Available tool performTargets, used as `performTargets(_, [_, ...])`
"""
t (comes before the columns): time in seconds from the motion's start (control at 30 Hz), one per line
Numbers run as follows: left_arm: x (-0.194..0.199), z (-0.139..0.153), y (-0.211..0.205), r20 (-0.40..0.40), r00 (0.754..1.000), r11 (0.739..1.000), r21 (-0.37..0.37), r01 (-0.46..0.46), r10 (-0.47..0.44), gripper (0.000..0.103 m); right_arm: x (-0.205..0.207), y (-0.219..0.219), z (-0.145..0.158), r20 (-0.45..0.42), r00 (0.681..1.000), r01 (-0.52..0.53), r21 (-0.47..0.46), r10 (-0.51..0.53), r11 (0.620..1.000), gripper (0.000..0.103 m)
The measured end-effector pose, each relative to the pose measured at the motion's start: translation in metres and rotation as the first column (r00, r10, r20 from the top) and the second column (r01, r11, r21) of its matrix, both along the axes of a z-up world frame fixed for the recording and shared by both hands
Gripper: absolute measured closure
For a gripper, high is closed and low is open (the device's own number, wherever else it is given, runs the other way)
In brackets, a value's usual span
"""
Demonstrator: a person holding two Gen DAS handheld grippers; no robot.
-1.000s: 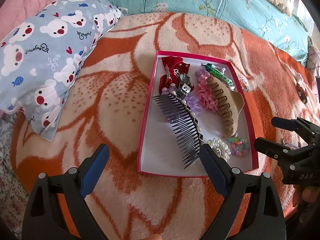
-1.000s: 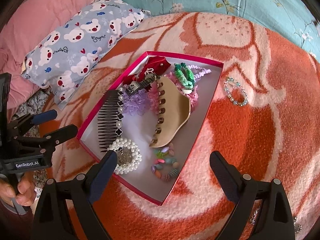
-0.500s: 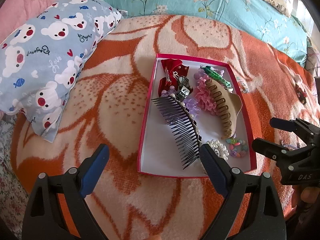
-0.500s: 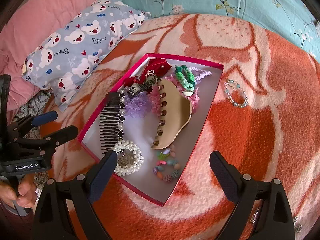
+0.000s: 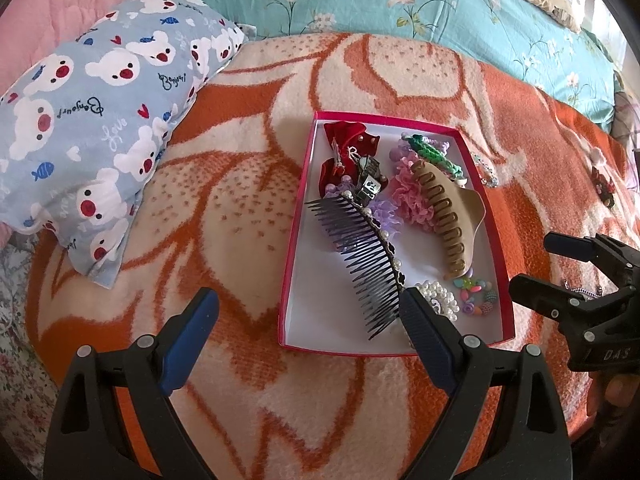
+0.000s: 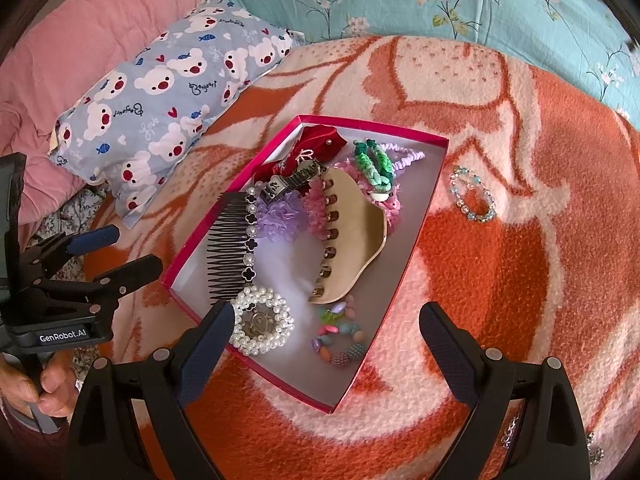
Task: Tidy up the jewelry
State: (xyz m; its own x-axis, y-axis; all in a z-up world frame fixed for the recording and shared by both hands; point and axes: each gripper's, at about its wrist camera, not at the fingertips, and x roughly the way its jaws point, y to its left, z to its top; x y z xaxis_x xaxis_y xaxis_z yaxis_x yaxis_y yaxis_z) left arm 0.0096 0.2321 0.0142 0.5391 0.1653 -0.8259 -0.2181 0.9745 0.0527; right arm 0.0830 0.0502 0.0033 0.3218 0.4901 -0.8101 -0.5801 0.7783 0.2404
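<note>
A red-rimmed box [image 5: 294,232] [image 6: 416,236] lies on the orange and cream blanket. It holds a black comb [image 5: 356,256] [image 6: 226,244], a beige claw clip [image 5: 448,216] [image 6: 356,236], a pearl bracelet [image 6: 260,322], a coloured bead bracelet [image 6: 340,340], scrunchies and a red bow [image 5: 346,144]. A blue bead bracelet [image 6: 472,194] lies on the blanket right of the box. My left gripper [image 5: 308,320] is open and empty, left of the box's near edge. My right gripper [image 6: 326,336] is open and empty over the box's near corner.
A bear-print pillow [image 5: 96,120] [image 6: 168,96] lies left of the box. A teal floral quilt [image 5: 400,0] runs along the back. A small dark trinket [image 5: 604,188] and a silver chain [image 6: 512,432] lie on the blanket at the right.
Both grippers have drawn back slightly from the box, which now sits a little farther off in each view. Both stay open and empty.
</note>
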Motion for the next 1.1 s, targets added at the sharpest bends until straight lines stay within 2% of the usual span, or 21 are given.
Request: performTargets(1.1, [0.0002,0.0041,-0.0073,0.014,1.0,1.0,0.024,-0.01,0.009,0.011,-0.0002,-0.0037,0.0047,0.007,1.0,0.004,0.011,-0.004,1.0,0.008])
